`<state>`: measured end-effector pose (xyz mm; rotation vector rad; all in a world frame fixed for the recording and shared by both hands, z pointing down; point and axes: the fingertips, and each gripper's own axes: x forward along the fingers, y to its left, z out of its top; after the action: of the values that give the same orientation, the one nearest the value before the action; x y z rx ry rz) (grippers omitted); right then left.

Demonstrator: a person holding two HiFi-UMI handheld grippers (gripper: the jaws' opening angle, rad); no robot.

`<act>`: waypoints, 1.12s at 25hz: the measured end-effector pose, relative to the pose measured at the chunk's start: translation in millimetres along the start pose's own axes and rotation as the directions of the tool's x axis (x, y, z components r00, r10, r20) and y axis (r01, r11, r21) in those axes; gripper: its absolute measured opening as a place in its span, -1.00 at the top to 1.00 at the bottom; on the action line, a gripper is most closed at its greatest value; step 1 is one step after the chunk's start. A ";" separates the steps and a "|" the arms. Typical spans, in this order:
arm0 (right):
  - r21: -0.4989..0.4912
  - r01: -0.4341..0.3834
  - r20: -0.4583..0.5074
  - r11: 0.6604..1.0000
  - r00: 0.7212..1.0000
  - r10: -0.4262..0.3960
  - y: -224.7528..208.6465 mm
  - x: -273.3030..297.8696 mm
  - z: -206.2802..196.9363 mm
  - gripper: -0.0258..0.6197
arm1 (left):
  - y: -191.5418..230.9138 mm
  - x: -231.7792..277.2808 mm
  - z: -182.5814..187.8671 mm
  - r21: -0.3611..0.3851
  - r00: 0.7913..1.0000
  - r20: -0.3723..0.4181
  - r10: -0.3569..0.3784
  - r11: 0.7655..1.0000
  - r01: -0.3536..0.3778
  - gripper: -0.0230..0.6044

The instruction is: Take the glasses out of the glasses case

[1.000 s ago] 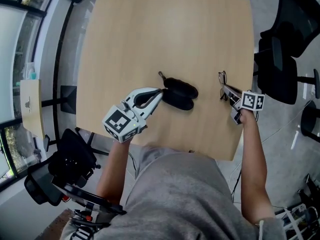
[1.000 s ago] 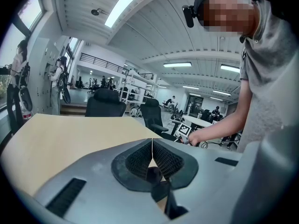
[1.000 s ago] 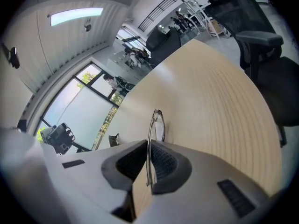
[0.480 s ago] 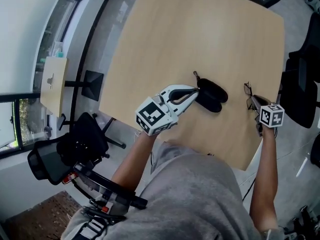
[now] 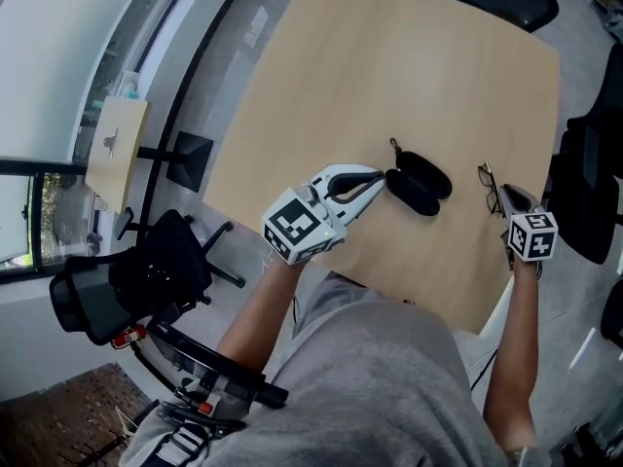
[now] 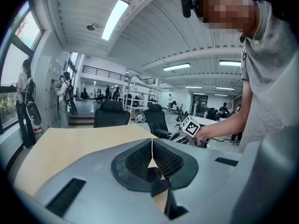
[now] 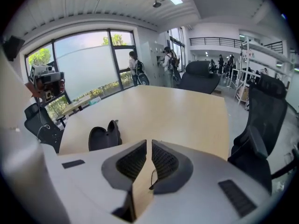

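Now the left gripper (image 5: 380,176) is pinching shut on the open glasses case (image 5: 421,183), seemingly steadying it on the table (image 5: 389,66), while the right gripper (image 5: 508,195) is clamping the glasses (image 5: 489,185) by their thin frame, holding them clear at the case's right.

You have bright, even light here: daylight comes through the tall windows (image 7: 93,64), and ceiling strip lights (image 6: 114,20) add to it. In the head view the window glass blows out to white. Shadows on the pale tabletop (image 5: 389,76) are faint and soft; the black glasses case (image 5: 421,181) shows little detail. Both gripper views bulge, darken at the corners, and blur up close.
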<state>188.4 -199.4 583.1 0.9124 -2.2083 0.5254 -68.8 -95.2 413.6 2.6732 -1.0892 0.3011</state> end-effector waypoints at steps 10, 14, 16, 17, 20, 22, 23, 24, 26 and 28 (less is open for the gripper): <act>-0.044 -0.014 0.277 0.999 0.960 0.025 64.8 -73.3 84.5 0.84 | -8.2 -53.9 29.3 0.058 0.996 0.076 0.052 0.997 -0.056 0.91; -0.057 -0.073 0.408 0.996 0.909 0.090 116.1 -109.5 116.5 0.84 | -16.4 -87.5 36.3 0.080 0.992 0.109 0.064 0.994 -0.073 0.91; -0.081 -0.092 0.462 0.992 0.879 0.119 143.6 -133.6 131.6 0.84 | -22.8 -105.3 37.8 0.090 0.988 0.144 0.052 0.994 -0.065 0.91; -0.099 -0.097 0.486 0.990 0.863 0.134 158.4 -146.1 137.6 0.84 | -27.4 -115.4 39.5 0.095 0.985 0.167 0.042 0.994 -0.059 0.91; -0.168 -0.091 0.534 0.982 0.829 0.168 209.3 -180.2 147.4 0.84 | -43.7 -153.4 34.8 0.106 0.979 0.201 0.026 0.993 -0.048 0.91; -0.207 -0.063 0.551 0.976 0.817 0.170 244.8 -202.2 147.8 0.84 | -57.2 -181.4 27.1 0.113 0.977 0.211 0.019 0.993 -0.044 0.91; -0.225 -0.043 0.559 0.973 0.812 0.166 262.3 -213.2 146.5 0.86 | -64.3 -196.0 22.8 0.118 0.976 0.216 0.015 0.992 -0.042 0.91; -0.241 -0.022 0.569 0.970 0.807 0.160 279.8 -224.1 144.2 0.89 | -71.3 -211.1 17.3 0.126 0.976 0.216 0.013 0.991 -0.041 0.91; -0.264 0.013 0.588 0.964 0.795 0.151 315.0 -245.0 137.1 0.89 | -85.2 -243.1 6.3 0.140 0.977 0.215 0.013 0.989 -0.044 0.91; -0.279 0.036 0.601 0.960 0.786 0.145 349.9 -263.0 127.5 0.89 | -98.6 -275.4 -2.0 0.152 0.976 0.218 0.017 0.987 -0.051 0.91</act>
<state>13.6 82.2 270.0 0.9584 -2.8111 -0.0995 -192.4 154.7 325.1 2.8836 -1.2212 0.1063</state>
